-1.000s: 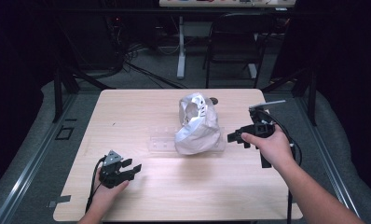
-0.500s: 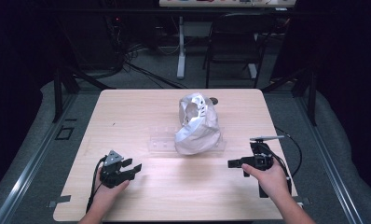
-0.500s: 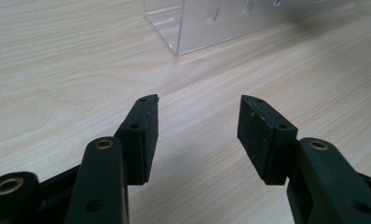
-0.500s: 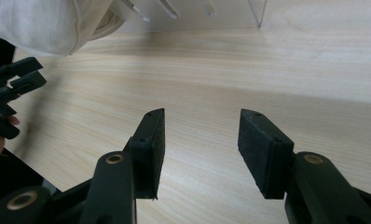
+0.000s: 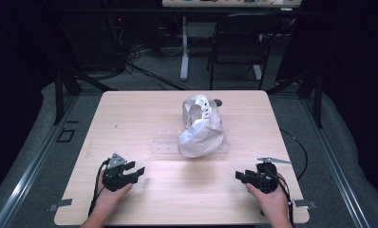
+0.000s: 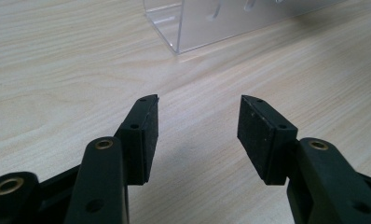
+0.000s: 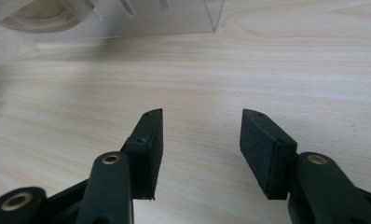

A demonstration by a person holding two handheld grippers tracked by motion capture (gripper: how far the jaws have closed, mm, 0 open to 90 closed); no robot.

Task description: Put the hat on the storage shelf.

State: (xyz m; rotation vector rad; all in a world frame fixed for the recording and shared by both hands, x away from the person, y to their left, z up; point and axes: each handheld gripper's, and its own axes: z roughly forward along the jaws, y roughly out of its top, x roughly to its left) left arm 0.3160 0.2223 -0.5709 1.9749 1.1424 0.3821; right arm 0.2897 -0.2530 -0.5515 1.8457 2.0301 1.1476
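The left tongs (image 5: 136, 172) rest low on the table (image 5: 130, 118) with their jaws wide apart and nothing between them. The right tongs (image 5: 239, 175) sit low at the opposite near corner; their jaws have just been opening and stand wide over bare wood. Ahead of both, between them and farther up the table, a crumpled silver bag (image 5: 200, 127) lies on a clear plastic holder (image 5: 164, 141), well apart from either pair. No writing or label is readable on it.
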